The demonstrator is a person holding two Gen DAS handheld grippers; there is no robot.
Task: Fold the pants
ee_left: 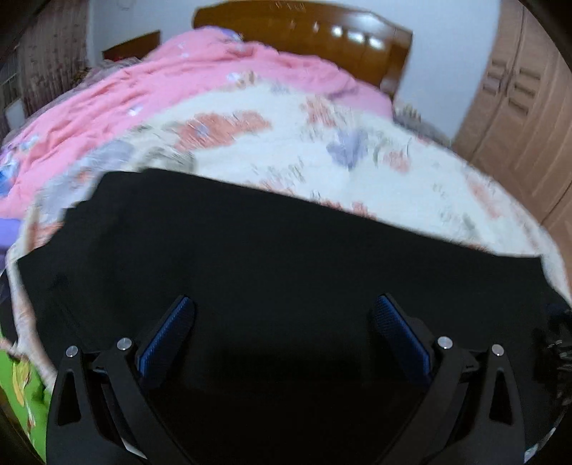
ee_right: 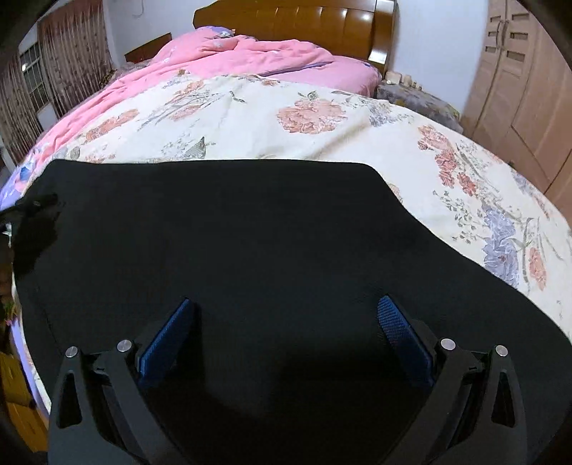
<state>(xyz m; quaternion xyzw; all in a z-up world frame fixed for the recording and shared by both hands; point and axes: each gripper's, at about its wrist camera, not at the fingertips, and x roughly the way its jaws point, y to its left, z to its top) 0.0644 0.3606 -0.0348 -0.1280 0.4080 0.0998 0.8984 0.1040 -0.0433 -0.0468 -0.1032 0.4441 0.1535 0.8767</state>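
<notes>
Left tool (ee_left: 282, 304) and right tool (ee_right: 286, 304) hovered spread, empty, over black pants (ee_right: 221, 232) lying flat on the floral bed cover (ee_right: 250, 118). Soft, limp cloth; likely best pinched at an edge or corner.

One pants (ee_right: 232, 250), two quilts (ee_right: 250, 114)

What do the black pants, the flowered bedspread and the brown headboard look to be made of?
The black pants: soft matte cloth, probably a knit; no sheen, weave too dark to tell. The cream flowered bedspread: thin printed fabric, perhaps cotton, with fine creases. The brown headboard: wood or wood veneer, glossy varnish, bright light reflections on its panels.
</notes>
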